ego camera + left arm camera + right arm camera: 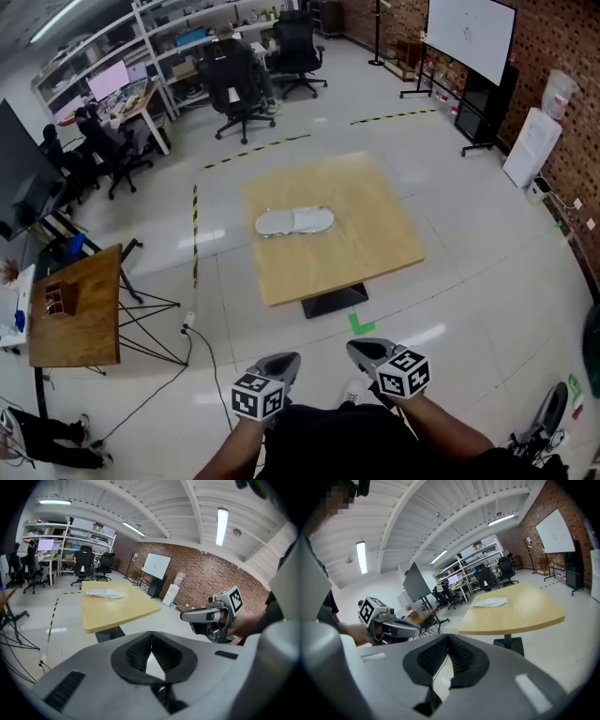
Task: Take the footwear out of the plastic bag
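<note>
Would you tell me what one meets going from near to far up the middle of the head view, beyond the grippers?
Green floor mark → table's black base → plastic bag with the footwear → yellow-black floor tape → black office chair → shelving.

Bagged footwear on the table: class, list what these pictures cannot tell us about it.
- Head view: plastic bag too small and distant to show its opening.
- Left gripper view: footwear only a pale flat shape, far off.
- Right gripper view: same, too small to count shoes.
</note>
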The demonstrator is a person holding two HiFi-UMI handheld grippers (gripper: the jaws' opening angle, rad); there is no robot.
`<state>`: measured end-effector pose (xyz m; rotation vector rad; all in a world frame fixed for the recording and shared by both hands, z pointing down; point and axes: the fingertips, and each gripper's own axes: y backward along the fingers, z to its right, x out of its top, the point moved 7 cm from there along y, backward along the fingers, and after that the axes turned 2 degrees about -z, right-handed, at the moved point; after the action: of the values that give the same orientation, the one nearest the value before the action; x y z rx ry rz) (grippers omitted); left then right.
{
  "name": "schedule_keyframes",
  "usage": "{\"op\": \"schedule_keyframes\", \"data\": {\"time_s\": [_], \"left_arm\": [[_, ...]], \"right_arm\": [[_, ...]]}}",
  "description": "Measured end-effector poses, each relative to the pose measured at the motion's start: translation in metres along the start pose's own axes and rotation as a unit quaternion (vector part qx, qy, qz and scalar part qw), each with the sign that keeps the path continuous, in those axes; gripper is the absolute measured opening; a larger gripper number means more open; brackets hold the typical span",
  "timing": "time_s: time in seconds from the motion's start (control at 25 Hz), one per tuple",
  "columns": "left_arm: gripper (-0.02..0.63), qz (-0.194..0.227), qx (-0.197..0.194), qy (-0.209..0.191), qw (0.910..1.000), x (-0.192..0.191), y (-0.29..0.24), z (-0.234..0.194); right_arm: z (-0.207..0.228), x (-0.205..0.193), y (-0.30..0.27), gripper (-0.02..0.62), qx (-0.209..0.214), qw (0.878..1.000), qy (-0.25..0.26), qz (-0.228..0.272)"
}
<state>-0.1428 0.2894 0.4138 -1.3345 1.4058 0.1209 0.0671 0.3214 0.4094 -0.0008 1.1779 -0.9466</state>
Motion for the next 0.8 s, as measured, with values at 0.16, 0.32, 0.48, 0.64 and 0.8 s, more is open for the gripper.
{"op": "schedule_keyframes", "data": {"time_s": [0.16,0.32,0.48,0.64,0.8], "left_arm": [[0.008,-0.015,0.015,-0.015,0.9997,0.018,-0.024,0.018],[0.008,-0.052,0.014,-0.045,0.9976,0.021,-0.038,0.019],[0.008,-0.059,0.017,-0.025,0.9978,0.037,-0.062,-0.006],[0.008,-0.06,-0.005,-0.049,0.997,0.069,-0.097,-0.04],[0.008,-0.068,-0.045,-0.087,0.9929,0.11,-0.137,-0.079]], "right_arm": [[0.033,0.016,-0.003,0.003,0.016,1.0,-0.012,-0.009],[0.052,0.016,-0.012,0.003,0.032,0.999,-0.03,-0.016],[0.081,0.017,-0.024,0.003,0.025,0.998,-0.046,-0.03],[0.108,0.034,-0.04,0.003,-0.001,0.998,-0.049,-0.035],[0.126,0.052,-0.065,0.003,-0.033,0.996,-0.063,-0.052]]}}
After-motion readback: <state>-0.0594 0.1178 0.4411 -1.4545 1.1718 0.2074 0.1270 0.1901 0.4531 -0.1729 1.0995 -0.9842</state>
